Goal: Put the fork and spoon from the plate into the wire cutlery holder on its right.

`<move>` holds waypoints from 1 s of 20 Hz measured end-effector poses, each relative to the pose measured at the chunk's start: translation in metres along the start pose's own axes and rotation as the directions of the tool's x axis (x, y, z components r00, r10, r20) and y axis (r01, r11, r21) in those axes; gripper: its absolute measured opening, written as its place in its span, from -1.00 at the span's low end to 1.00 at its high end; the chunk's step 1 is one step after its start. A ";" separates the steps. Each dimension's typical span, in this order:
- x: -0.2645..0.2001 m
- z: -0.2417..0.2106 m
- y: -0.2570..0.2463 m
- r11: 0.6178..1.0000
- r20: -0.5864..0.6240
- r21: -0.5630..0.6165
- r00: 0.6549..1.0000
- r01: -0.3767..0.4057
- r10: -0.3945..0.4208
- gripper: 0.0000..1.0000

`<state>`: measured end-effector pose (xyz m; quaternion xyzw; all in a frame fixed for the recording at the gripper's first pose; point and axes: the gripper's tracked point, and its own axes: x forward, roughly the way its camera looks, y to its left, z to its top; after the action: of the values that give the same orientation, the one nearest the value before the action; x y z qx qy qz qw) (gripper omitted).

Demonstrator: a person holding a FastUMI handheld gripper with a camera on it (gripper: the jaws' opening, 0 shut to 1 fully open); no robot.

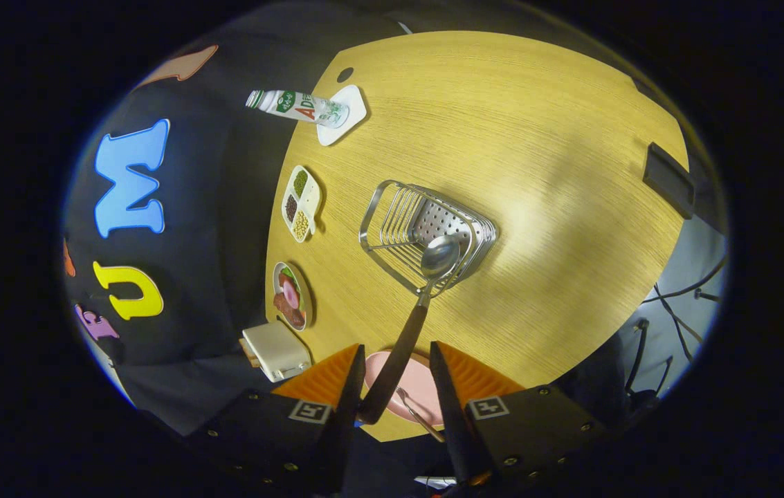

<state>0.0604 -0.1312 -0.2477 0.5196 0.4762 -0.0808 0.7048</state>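
A spoon with a dark handle and a shiny bowl points away from me. Its bowl hangs over the near rim of the wire cutlery holder, which stands on the wooden table ahead of the fingers. The handle runs back between the fingers of my gripper, and its end lies against the left one. The fingers stand wide apart, so the gripper is open and the right finger is clear of the handle. Under the fingers lies the pink plate with the fork on it.
Along the table's edge by the booth wall stand a bottle on a white coaster, a divided dish of beans, a small plate of food and a cream box. A black block sits at the opposite edge, with cables below.
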 end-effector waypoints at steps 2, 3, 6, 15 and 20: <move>-0.002 -0.002 0.000 1.000 -0.002 -0.003 1.000 0.002 -0.002 0.66; -0.002 -0.003 0.000 1.000 -0.003 0.002 1.000 0.003 -0.003 0.73; -0.004 -0.006 0.004 1.000 -0.002 0.017 1.000 -0.016 0.016 0.92; -0.009 -0.030 0.020 0.999 -0.032 -0.019 0.999 -0.040 0.039 0.92; 0.003 -0.061 0.032 0.997 -0.084 -0.076 0.996 -0.030 0.023 0.92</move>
<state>0.0458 -0.0663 -0.2296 0.5014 0.5009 -0.0313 0.7048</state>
